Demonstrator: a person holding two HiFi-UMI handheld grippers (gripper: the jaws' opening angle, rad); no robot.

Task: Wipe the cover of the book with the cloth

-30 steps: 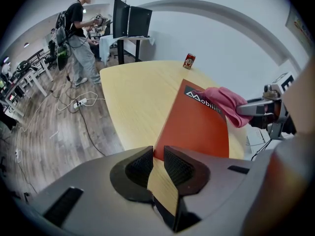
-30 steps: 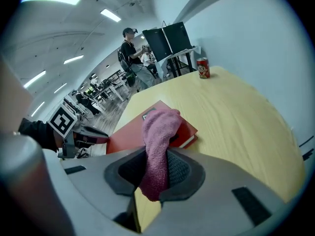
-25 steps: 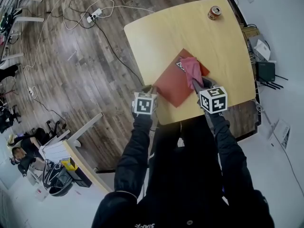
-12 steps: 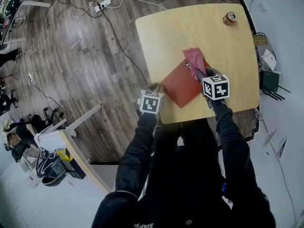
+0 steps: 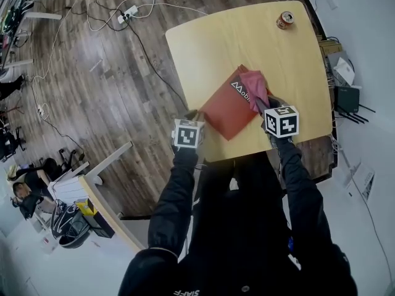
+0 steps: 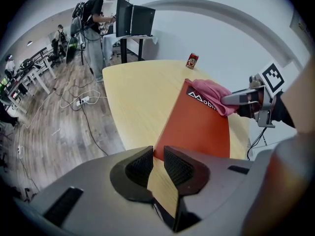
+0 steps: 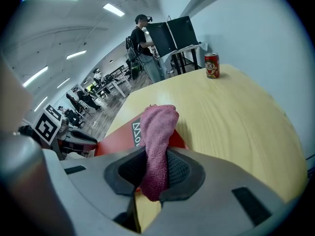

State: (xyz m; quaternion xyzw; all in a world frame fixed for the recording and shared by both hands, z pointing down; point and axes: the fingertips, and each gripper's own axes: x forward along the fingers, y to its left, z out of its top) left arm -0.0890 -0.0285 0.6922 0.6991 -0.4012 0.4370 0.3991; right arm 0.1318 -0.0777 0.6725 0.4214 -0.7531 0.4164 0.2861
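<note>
A red book with white lettering lies askew on the yellow table. A pink cloth rests on the cover's far right corner, and my right gripper is shut on its near end. In the right gripper view the cloth runs from between the jaws out onto the book. My left gripper is at the book's near left corner, jaws all but closed with nothing between them. In the left gripper view the red corner ends right at the jaw tips.
A red drink can stands at the table's far right corner. Cables and a power strip lie on the wooden floor to the left. People stand at desks in the background of both gripper views.
My right gripper has dragged the cloth over the cover's far corner, out and back, and more of the white lettering now shows. The left gripper has stayed at the book's near corner.
</note>
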